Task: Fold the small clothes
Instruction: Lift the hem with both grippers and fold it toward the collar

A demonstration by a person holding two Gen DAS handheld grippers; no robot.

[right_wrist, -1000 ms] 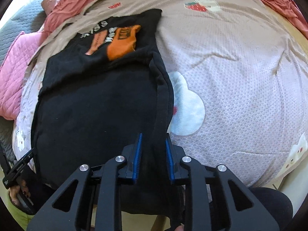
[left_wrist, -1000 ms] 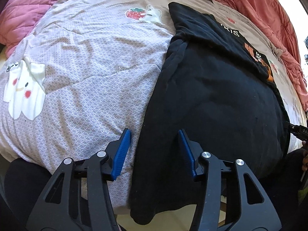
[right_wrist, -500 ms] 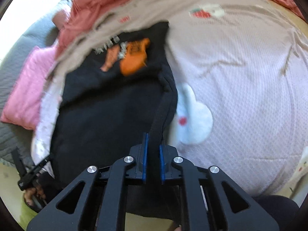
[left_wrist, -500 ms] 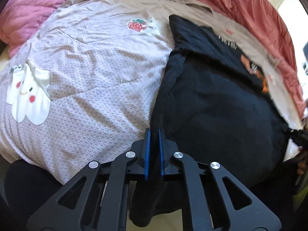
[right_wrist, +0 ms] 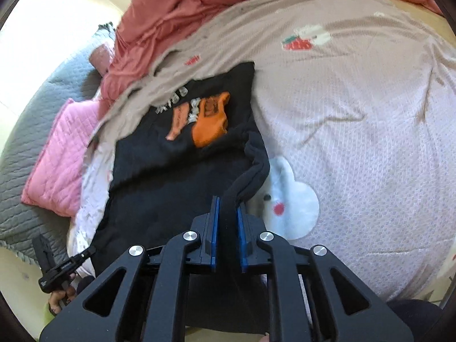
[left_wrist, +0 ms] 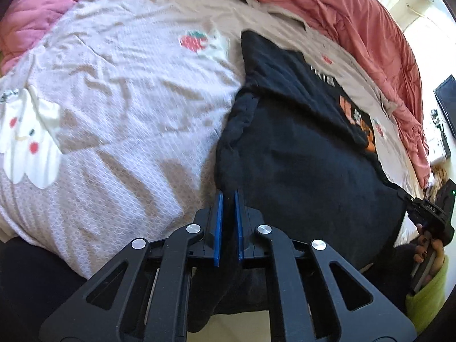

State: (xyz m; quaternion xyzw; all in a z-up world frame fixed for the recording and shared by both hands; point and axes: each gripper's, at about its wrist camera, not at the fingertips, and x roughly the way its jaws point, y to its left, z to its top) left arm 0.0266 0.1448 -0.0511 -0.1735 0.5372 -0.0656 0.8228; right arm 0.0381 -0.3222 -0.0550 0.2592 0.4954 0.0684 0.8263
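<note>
The black shirt (left_wrist: 299,156) lies spread on the bed (left_wrist: 119,108), its orange print (right_wrist: 211,122) at the far end and its near part hanging over the bed's front edge, which puts that edge within easy reach of both tools. The left gripper (left_wrist: 227,199) has its blue fingers (left_wrist: 218,225) drawn narrow onto the shirt's left edge, where the dark cloth bunches into a ridge running away from the grip, so the fabric looks pinched and pulled up off the patterned cover. The right gripper (right_wrist: 227,205) likewise has its fingers (right_wrist: 213,228) closed on the shirt's right edge; a thick rolled band of black cloth rises from the bed straight into the gap between the pads. Each tool shows at the border of the other's view, at the shirt's opposite near corner, so the two grips sit at matching points on either side of the garment. Holding both sides at once keeps the near edge level and taut, which I judge is the set-up for carrying that half over the printed far half in a single fold. The pink quilt (right_wrist: 57,154) and the red blanket (left_wrist: 327,8) lie beyond the shirt, well apart from it and clear of where a fold would land
</note>
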